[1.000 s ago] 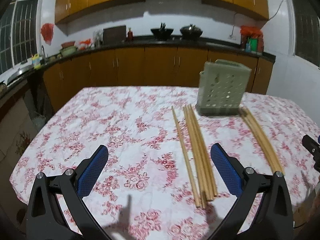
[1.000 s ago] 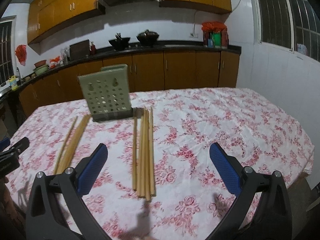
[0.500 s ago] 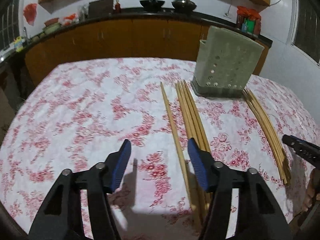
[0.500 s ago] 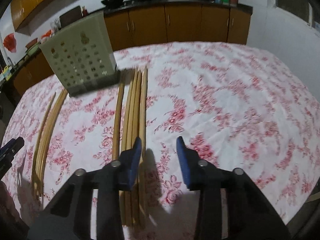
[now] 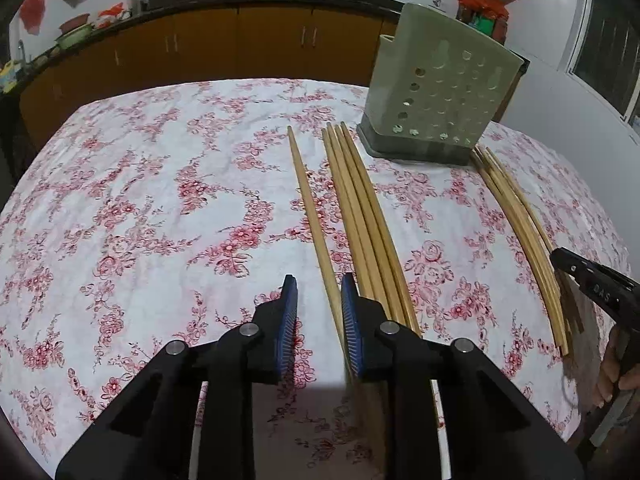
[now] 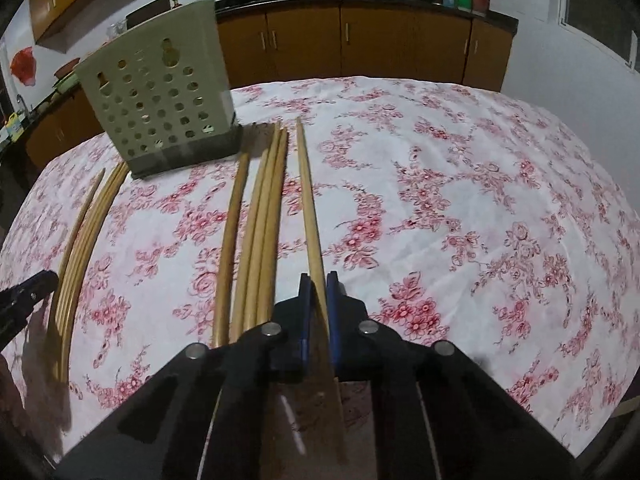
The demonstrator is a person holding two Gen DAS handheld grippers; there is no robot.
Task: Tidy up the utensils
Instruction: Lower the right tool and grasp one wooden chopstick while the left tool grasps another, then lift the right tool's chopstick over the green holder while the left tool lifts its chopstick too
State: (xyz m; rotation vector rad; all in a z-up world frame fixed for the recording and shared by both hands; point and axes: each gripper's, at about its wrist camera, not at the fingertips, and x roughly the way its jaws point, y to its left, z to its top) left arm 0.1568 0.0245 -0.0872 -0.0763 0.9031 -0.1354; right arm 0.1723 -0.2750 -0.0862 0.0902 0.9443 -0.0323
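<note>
The right tool [image 6: 317, 294] is clamped on one chopstick [image 6: 309, 208]. The left tool [image 5: 319, 298], just narrowing, straddles another chopstick [image 5: 310, 216] without pinching it. Both lie near the tabletop's [image 5: 140, 200] near edge, lengthwise toward the perforated holder [image 5: 436, 100], probably their destination.

Red-flowered white tablecloth [image 5: 160, 208]; tan chopsticks [image 5: 360, 216]; seemingly grey-green holder [image 5: 436, 100].

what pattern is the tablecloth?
White tablecloth with a red-pink rose floral print; clearest in the right wrist view.
</note>
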